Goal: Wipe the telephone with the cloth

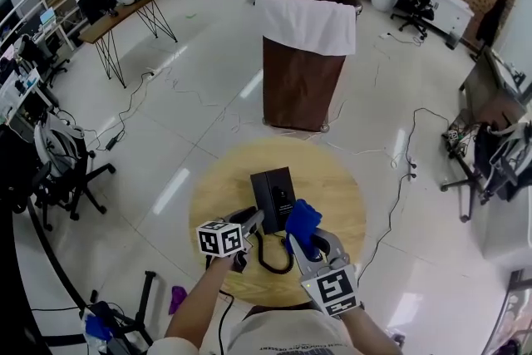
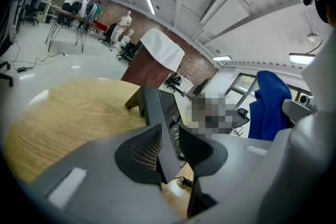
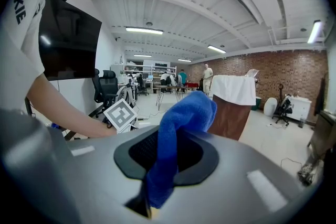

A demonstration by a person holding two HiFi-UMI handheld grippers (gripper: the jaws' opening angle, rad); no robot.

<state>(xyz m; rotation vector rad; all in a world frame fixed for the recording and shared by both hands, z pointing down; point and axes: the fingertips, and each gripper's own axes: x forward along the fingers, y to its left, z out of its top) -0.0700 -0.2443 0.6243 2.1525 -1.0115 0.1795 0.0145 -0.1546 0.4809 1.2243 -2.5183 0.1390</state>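
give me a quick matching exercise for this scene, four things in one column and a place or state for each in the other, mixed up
1 telephone
2 blue cloth
3 white cloth
4 left gripper

A draped over the brown stand
B on the round table
C jaws apart on either side of the telephone's edge
D pinched in the right gripper

Pairs: 1-B, 2-D, 3-A, 4-C

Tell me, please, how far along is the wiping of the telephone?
Done: the cloth is already clamped in the right hand-held gripper. In hand: the left hand-held gripper stands open around an edge of the telephone on the round table, apparently to steady it. Left: the wiping itself; the cloth is held beside the telephone, and I cannot see it touching.
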